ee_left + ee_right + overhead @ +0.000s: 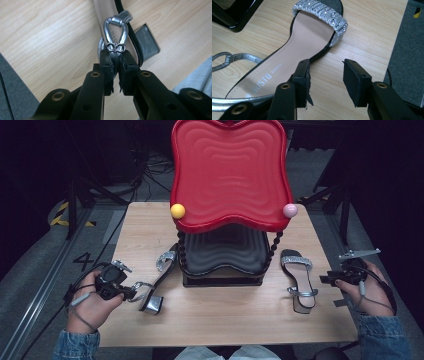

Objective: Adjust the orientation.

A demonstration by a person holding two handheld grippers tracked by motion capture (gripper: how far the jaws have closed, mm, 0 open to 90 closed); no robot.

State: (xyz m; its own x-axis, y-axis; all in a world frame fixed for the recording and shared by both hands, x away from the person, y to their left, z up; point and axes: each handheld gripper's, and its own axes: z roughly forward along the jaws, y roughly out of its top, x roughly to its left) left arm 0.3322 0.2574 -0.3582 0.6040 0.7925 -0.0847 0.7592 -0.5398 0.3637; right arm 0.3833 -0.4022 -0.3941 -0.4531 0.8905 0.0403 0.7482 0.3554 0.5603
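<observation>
Dark room all around, grey floor with yellow-and-black tape at the far left, cables trailing across it, black stands on both sides. In the middle sits the light wood counter, grain running side to side.

Biggest thing on it: a red tray with a wavy ribbed face, tilted up toward the camera on a black stand with beaded posts. Its top edge is cut off by the frame. A yellow ball sits at the tray's lower left corner, a pink ball at the lower right.

Left of the stand lies a silver block-heel sandal, toe toward the stand, heel toward the person. The left gripper is clenched on that sandal's silver ankle strap, jaws pressed together just below the small buckle; the sole beyond is partly hidden by the strap loop.

Right of the stand lies the matching sandal, flat on the counter, glittery band across the toe. The right gripper hovers by its outer edge, jaws released and wide apart, nothing between them but bare wood. The insole's printed lettering is partly cut off, hard to read.

Denim sleeves come in at both bottom corners.
</observation>
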